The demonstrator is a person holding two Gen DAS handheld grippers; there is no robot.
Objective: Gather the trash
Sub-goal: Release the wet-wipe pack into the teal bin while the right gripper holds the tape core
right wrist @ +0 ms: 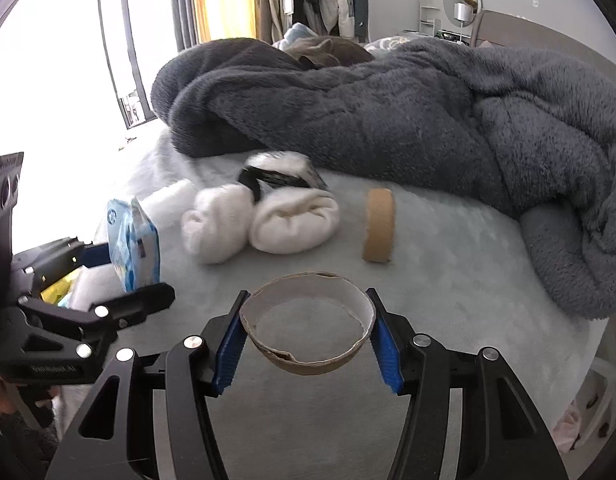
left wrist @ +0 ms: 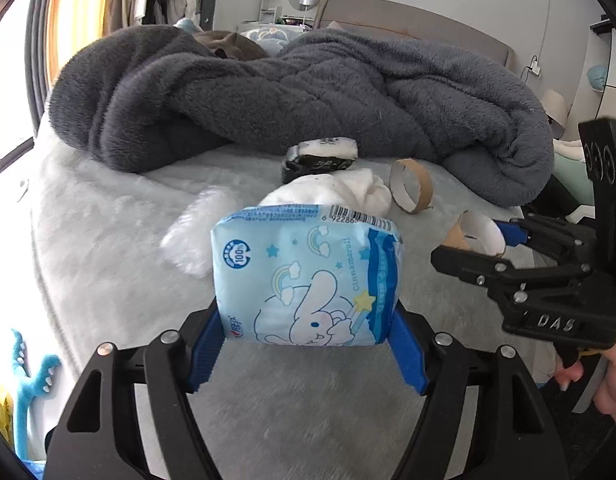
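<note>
A pale blue tissue pack [left wrist: 306, 278], soft and light, stands pinched at its lower sides between the blue pads of the left gripper [left wrist: 308, 344], lifted clear of the bed [left wrist: 108, 280]. The right gripper [right wrist: 308, 340] clamps a thin cardboard ring [right wrist: 308, 320] across its width; the ring looks flimsy and likely to buckle under a harder squeeze. Both tools tilt downward over the pale cover. Beyond lie a second cardboard ring [right wrist: 379, 226], white wads [right wrist: 260, 224] and a black-and-white wrapper [left wrist: 319, 158], near a heaped grey blanket [left wrist: 308, 96].
</note>
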